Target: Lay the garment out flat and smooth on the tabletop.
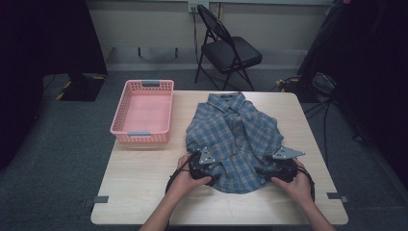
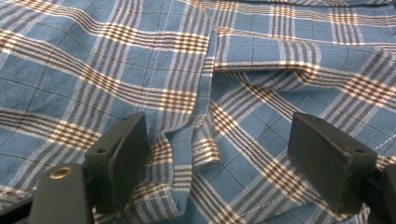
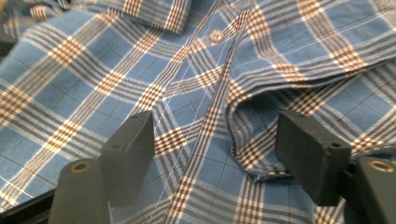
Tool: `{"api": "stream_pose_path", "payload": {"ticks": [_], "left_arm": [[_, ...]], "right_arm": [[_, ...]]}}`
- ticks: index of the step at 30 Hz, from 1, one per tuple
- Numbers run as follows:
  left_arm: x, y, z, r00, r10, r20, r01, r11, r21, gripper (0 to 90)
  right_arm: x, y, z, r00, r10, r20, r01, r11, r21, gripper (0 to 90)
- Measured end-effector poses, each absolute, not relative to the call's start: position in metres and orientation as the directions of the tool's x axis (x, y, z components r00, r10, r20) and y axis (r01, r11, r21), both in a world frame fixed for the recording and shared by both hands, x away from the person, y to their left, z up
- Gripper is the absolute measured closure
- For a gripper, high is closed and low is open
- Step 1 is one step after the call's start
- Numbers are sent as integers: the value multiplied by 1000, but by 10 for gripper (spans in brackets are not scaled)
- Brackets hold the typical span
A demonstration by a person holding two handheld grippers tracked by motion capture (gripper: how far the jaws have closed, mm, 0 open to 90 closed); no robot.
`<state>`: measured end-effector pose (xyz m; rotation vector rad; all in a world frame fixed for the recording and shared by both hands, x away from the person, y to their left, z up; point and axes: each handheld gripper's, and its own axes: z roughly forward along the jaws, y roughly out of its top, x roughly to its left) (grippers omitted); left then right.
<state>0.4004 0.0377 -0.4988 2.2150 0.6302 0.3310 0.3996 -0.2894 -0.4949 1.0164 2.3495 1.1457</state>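
A blue, white and brown plaid cotton shirt (image 1: 234, 139) lies partly folded at the centre of a pale wooden table (image 1: 144, 187), collar toward the top of the frame. A pink plastic lattice basket (image 1: 143, 113) sits to its left, and a black folding chair (image 1: 228, 48) stands behind the table.

The work in hand looks like folding the shirt. Both hands rest at its lower hem, in the lower middle of the frame.

The left gripper (image 2: 215, 154) has its jaws wide apart over a raised crease of cloth, pads not pressing it. The right gripper (image 3: 215, 149) likewise stands spread wide, with the button placket and a folded edge between the jaws, ungripped.

The next move probably calls for both grippers to pinch the hem and carry it toward the collar.
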Motion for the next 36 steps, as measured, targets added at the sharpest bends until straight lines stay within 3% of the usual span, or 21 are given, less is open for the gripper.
{"api": "stream_pose_path", "payload": {"ticks": [8,17,27,36], "left_arm": [[401,38,-499,842,539,27,334,-560,758,199],[401,38,-499,842,539,27,334,-560,758,199],[401,38,-499,842,539,26,335,-560,758,199],[401,37,-499,842,539,26,335,-560,758,199]], "right_arm": [[406,-305,-468,-656,753,43,445,341,828,342],[447,-317,-452,-598,801,6,445,326,834,422],[480,-320,-462,-551,834,33,470,277,838,475],[489,-319,-478,-551,834,22,490,302,818,522]]}}
